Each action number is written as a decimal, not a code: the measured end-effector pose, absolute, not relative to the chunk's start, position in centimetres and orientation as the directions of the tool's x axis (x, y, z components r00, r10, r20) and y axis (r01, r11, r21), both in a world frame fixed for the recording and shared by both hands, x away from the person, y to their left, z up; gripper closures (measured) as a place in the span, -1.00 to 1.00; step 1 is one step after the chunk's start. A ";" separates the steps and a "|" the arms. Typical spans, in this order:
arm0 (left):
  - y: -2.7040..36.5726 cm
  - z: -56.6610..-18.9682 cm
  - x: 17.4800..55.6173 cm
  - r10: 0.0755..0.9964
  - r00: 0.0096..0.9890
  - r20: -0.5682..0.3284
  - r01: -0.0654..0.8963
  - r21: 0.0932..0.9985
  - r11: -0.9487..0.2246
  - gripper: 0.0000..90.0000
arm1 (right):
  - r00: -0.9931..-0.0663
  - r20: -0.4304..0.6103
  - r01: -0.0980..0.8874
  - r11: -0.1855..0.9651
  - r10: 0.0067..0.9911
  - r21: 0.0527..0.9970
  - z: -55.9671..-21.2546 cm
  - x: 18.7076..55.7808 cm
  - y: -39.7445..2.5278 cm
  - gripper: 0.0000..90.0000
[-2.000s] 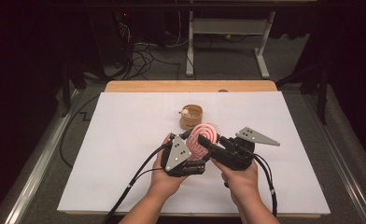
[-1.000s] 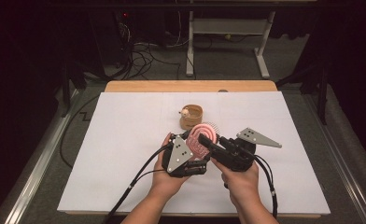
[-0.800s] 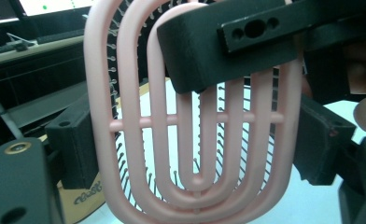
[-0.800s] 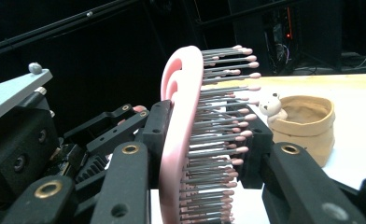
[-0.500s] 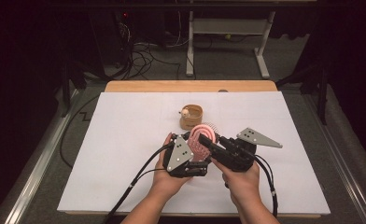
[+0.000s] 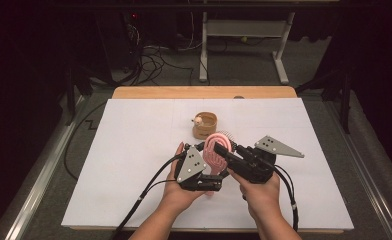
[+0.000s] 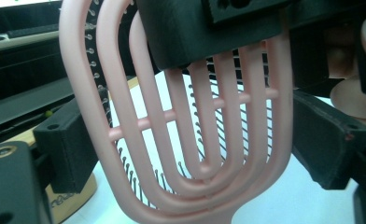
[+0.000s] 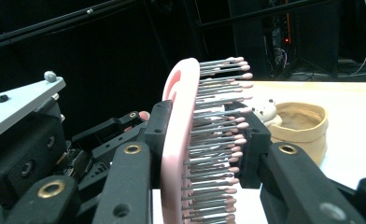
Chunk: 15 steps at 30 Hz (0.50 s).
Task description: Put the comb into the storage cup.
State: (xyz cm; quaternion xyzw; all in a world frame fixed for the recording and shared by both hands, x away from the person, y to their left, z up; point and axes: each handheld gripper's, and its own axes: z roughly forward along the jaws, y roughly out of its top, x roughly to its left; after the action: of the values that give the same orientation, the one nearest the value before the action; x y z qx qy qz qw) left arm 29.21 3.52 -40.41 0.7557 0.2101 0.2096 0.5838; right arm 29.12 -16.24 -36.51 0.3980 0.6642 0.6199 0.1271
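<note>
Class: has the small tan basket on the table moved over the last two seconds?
No. The tan basket stays just below the table's wooden edge, beyond the pink brush.

On the tabletop (image 6: 134, 150), toward its near middle, the two hand-held grippers meet: the left hand-held gripper (image 6: 204, 167) sits just left of the right hand-held gripper (image 6: 234, 155), and the hairbrush (image 6: 215, 150) stands upright between them, above the surface. The right one's jaws close on the brush head from both faces, bristles toward the far side. Just behind the brush, farther from the person, a small basket (image 6: 205, 125) rests on the tabletop. Beyond the far edge, a frame's legs (image 6: 281, 60) stand on the floor among cables (image 6: 154, 60).
</note>
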 end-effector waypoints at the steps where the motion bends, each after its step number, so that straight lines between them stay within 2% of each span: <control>1: 3.5 -40.5 29.2 0.560 0.826 0.071 0.073 0.970 -0.230 -0.73 | -0.651 0.324 0.371 -0.085 0.687 0.925 -36.5 29.1 -16.3 0.46; 11: 3.9 -40.9 29.3 0.539 0.841 0.037 0.093 0.973 -0.212 -0.82 | -0.644 0.313 0.357 -0.087 0.698 0.930 -36.2 29.1 -17.0 0.47; 15: 4.0 -41.0 29.5 0.542 0.840 0.022 0.109 0.972 -0.209 -0.92 | -0.639 0.309 0.351 -0.090 0.704 0.932 -36.1 29.1 -17.3 0.47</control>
State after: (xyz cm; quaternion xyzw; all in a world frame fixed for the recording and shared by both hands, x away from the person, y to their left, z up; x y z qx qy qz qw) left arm 29.46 4.02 -40.98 0.7555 0.2152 0.1832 0.5910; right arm 29.14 -17.32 -36.09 0.4001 0.6592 0.6205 0.1425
